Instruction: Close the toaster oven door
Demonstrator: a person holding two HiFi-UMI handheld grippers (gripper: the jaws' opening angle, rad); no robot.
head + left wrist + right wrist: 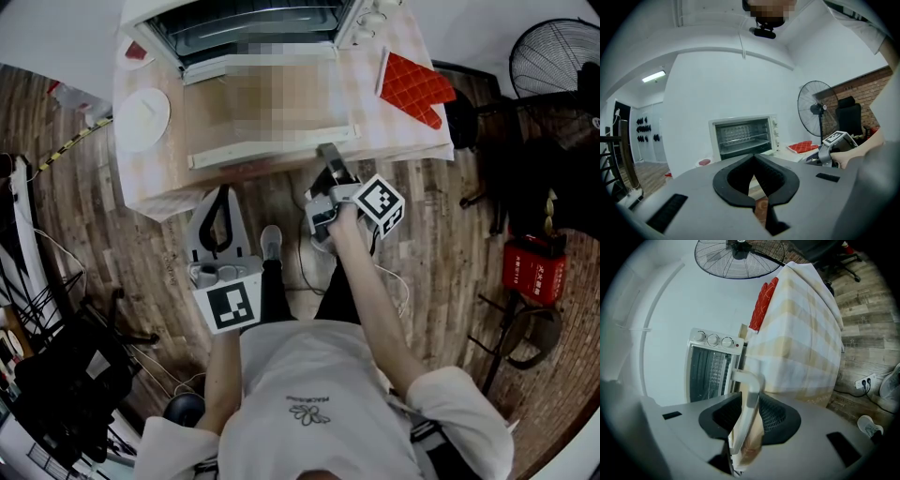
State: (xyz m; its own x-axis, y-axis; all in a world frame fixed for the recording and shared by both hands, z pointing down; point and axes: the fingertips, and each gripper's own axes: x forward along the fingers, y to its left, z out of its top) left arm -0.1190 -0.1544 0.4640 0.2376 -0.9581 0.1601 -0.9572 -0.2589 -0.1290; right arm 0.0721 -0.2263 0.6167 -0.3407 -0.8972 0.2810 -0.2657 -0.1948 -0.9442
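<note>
In the head view the white toaster oven (253, 23) sits far on the checked-cloth surface (150, 183), its glass door (206, 117) lying open toward the near edge. In the left gripper view the left gripper (753, 160) is empty, its tips together. In the right gripper view the right gripper (750, 400) clamps the door's white bar handle (752, 383) near its right end, so I judge that lifting off-centre could let the bar slip and the door drop.

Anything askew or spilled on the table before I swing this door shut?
Nothing stands out. The oven door lies open flat, the right tool clamped on its handle; the red mitt and white plate lie clear of it.
</note>
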